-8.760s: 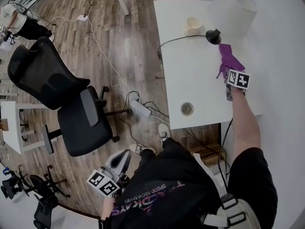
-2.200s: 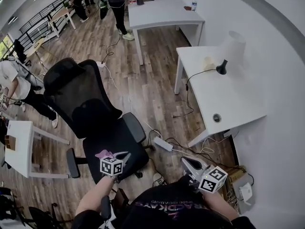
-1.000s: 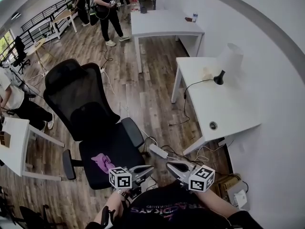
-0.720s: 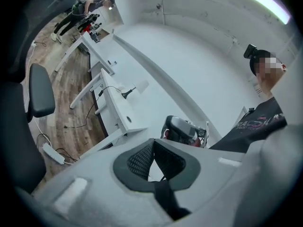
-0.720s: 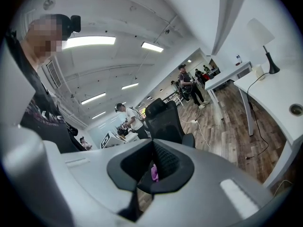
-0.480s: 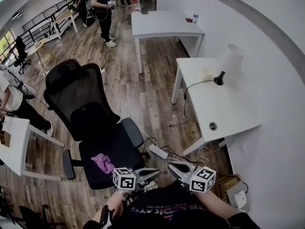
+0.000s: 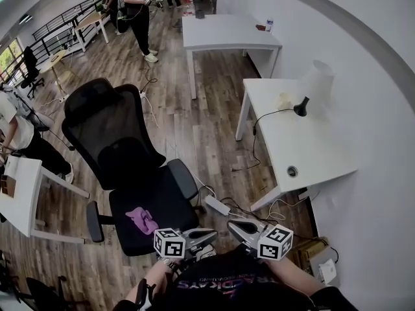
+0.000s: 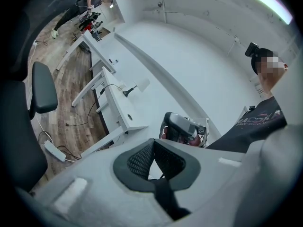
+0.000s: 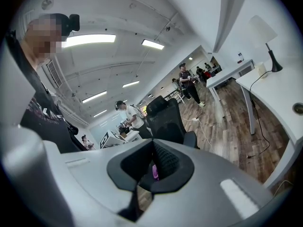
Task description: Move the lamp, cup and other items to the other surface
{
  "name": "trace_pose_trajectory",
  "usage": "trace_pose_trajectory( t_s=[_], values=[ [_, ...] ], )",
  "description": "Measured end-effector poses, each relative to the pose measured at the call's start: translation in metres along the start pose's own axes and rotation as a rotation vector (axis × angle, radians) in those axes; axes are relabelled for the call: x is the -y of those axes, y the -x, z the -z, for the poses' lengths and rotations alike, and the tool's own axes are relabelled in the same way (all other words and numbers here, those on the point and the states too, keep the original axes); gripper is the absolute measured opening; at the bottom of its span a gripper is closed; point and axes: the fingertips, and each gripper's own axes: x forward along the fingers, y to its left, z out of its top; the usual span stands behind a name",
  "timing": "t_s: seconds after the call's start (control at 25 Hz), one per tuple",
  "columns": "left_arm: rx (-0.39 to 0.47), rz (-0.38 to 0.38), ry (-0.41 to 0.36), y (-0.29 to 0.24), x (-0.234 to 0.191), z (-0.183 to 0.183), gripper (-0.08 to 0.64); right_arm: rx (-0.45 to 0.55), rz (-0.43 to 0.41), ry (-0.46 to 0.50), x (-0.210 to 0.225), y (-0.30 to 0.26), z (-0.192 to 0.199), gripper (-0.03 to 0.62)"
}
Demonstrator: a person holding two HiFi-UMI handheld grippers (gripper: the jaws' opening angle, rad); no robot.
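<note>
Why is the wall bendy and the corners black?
Head view: the wide lens bows the white wall into a curve. Left gripper view: black corners ring a round picture; the grey left gripper looks blurry. Right gripper view: same ring, and the long ceiling lights glare.

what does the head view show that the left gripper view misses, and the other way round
Only the head view: the purple cloth lying on the seat of the black chair, and people standing at the far end of the room.

Only the left gripper view: the left gripper up close, its jaws pressed together on nothing, and the camera on the person's head.

Both: the white desk, the lamp, the power strip on the floor, and the right gripper.
</note>
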Motion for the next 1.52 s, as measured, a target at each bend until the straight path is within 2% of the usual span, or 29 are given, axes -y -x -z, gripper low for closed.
trace_pose_trajectory(
  t_s=[0.52,1.16,1.52],
  values=[
    [0.017,-0.027,-0.024,0.007,-0.004,-0.002,0.002,-0.004,0.002,-0.002,-0.003,-0.003,0.003,0.000],
    [0.024,-0.005,-0.037,0.006,0.004,-0.003,0.003,0.003,-0.001,-0.013,-0.004,-0.003,0.006,0.000],
    [0.028,0.003,-0.012,0.003,0.007,-0.007,0.003,0.033,0.022,-0.025,-0.002,0.007,0.001,0.000]
  ],
)
